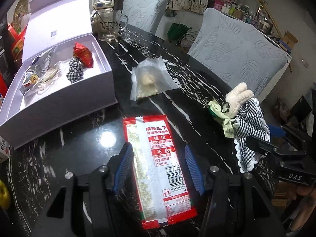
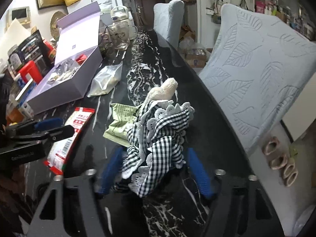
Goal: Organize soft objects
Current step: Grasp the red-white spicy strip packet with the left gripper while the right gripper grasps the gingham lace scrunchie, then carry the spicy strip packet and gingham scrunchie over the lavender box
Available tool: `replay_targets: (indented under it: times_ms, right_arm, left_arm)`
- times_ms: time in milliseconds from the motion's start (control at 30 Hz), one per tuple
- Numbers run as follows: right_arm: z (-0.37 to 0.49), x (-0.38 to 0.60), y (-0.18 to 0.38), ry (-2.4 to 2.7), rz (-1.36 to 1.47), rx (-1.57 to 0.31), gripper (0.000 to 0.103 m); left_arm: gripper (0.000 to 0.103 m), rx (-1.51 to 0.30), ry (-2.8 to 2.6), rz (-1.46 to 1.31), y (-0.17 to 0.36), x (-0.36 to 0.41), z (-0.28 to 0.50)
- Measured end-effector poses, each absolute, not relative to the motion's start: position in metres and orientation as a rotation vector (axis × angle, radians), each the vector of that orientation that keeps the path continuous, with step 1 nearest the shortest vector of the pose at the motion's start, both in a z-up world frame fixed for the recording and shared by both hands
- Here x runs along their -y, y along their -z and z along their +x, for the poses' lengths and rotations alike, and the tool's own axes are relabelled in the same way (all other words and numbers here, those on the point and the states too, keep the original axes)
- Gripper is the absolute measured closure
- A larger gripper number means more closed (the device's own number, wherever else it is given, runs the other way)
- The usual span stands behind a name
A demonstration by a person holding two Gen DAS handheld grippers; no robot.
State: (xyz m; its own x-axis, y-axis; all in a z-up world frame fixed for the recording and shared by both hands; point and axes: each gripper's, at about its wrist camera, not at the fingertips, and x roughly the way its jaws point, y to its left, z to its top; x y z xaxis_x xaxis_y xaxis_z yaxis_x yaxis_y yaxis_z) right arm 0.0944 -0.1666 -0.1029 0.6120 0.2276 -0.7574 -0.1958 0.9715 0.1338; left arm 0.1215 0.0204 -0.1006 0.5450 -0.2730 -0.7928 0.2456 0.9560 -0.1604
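With a red pouch, foil packet and checked scrunchie already in the open white cardboard box [image 1: 102, 79], our left tool [image 1: 156, 169] straddles, unclamped, the red-and-white snack packet [image 1: 154, 158] beside it, while our right tool [image 2: 154, 169] gapes around the black-and-white gingham lace-trimmed cloth [image 2: 158, 138] farther off on the worktop [image 1: 79, 138].

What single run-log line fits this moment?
left gripper: open, astride red-and-white snack packet | right gripper: open around black-and-white gingham cloth | white open box: partly filled
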Motion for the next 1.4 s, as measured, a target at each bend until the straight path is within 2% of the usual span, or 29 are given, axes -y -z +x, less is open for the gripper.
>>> replay_targets:
  times_ms: [233,667,700,767,800,867,1033,1400]
  right_arm:
    - [0.104,0.166,0.107,-0.256,0.072,-0.887,0.03]
    - [0.105,0.172,0.112,-0.245,0.105,-0.895,0.03]
    - [0.106,0.172,0.113,-0.246,0.108,-0.894,0.032]
    - [0.107,0.173,0.114,-0.263,0.126,-0.898,0.053]
    - [0.107,0.174,0.115,-0.271,0.137,-0.898,0.054]
    - [0.106,0.174,0.115,-0.273,0.136,-0.889,0.06]
    - [0.102,0.179,0.11,-0.247,0.175,-0.842,0.065]
    - [0.094,0.187,0.099,-0.271,0.22,-0.795,0.065]
  left_arm:
    - [0.048,-1.014,0.268,0.001,0.11,-0.02,0.126]
    - [0.042,-1.012,0.254,0.073,0.11,-0.008,0.124]
    - [0.042,-1.004,0.273,0.045,0.11,-0.01,0.123]
    - [0.043,-0.993,0.29,0.022,0.109,-0.013,0.123]
    - [0.05,-0.988,0.286,0.021,0.109,-0.013,0.122]
    - [0.053,-0.971,0.27,0.003,0.109,-0.016,0.122]
    - [0.057,-0.957,0.282,-0.001,0.11,-0.016,0.121]
    - [0.058,-0.951,0.321,-0.04,0.103,-0.016,0.115]
